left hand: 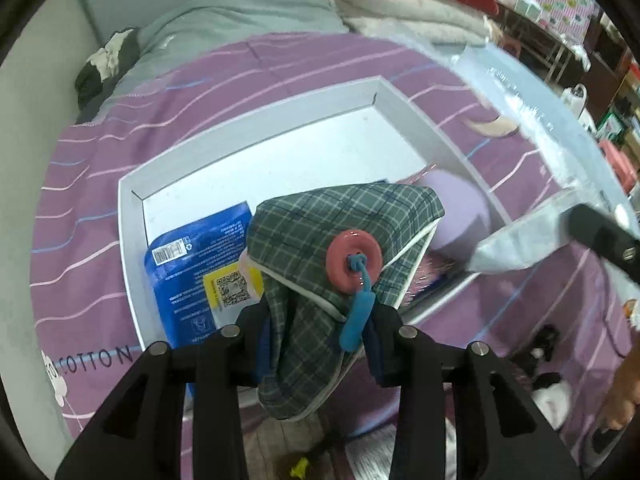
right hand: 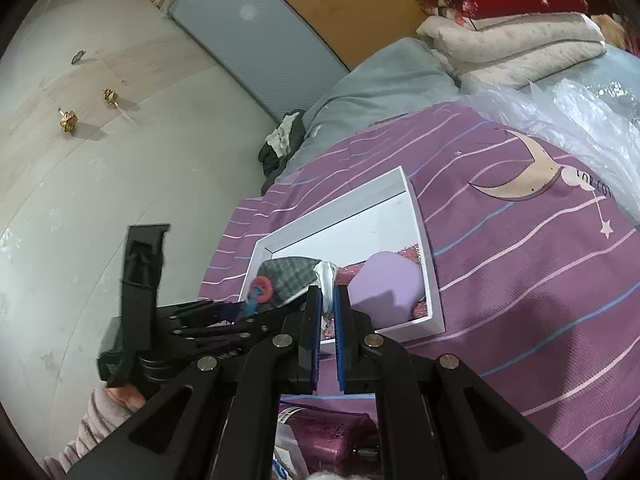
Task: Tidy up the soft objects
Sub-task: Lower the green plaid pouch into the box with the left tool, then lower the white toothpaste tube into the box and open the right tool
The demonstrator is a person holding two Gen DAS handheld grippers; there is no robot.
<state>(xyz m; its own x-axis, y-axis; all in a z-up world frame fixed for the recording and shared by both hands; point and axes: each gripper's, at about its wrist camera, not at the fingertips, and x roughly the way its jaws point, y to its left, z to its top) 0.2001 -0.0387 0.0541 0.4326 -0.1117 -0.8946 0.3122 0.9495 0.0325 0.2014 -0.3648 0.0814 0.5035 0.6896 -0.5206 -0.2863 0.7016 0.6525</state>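
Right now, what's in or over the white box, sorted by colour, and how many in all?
Blue: 1, the blue packet
Purple: 1, the purple cushion
Green plaid: 1, the plaid pouch, held over the white box by the left claw
Total: 3

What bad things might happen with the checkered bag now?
The left tongs pinch only one edge of the plaid bag, so it might slip and flop half outside the white box. The right tongs grip its white corner; pulling apart could strain the fabric. It may cover the blue packet.
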